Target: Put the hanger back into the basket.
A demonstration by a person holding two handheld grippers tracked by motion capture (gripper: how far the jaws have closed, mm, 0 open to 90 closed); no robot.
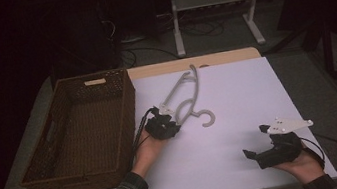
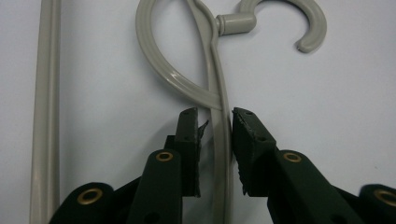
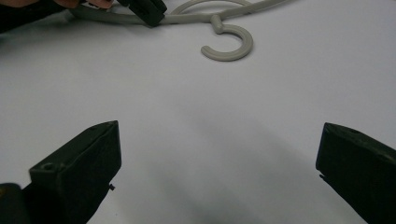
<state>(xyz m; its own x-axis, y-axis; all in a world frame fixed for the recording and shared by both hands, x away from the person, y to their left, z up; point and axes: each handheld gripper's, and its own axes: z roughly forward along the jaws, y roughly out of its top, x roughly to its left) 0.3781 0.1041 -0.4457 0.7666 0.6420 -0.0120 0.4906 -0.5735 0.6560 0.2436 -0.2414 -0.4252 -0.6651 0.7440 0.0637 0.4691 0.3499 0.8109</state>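
Grasping is the step in hand now: the left gripper (image 2: pixel 215 122) is closing its fingers (image 2: pixel 189 140) around one thin arm of the grey hanger (image 2: pixel 219 79), just below the neck where the hook (image 2: pixel 306 23) is joining. In the left gripper view the arm is lying between the two black pads; the pad on the right side of the frame is touching it, while the pad on the left seems to leave a very thin gap, so I am judging the grip as nearly complete, not yet firm. The hanger is lying flat on the white counter (image 1: pixel 240 114), in the centre of the high view, just beside the brown basket (image 1: pixel 81 133) at the left of the frame.

The right gripper (image 1: pixel 251 155) is resting at the lower right of the high view, well apart from the hanger, with its fingers (image 3: pixel 79 172) standing wide and holding nothing.

The next move probably calls for a tighter squeeze, then a lift toward the basket, keeping the long hanger level so that it is not swinging.

The high view is showing the basket and both hands together, but not the contact at the pads; the left gripper view is giving this detail. The right gripper view is showing the hook (image 3: pixel 229 44) from the side, at the top of its frame.
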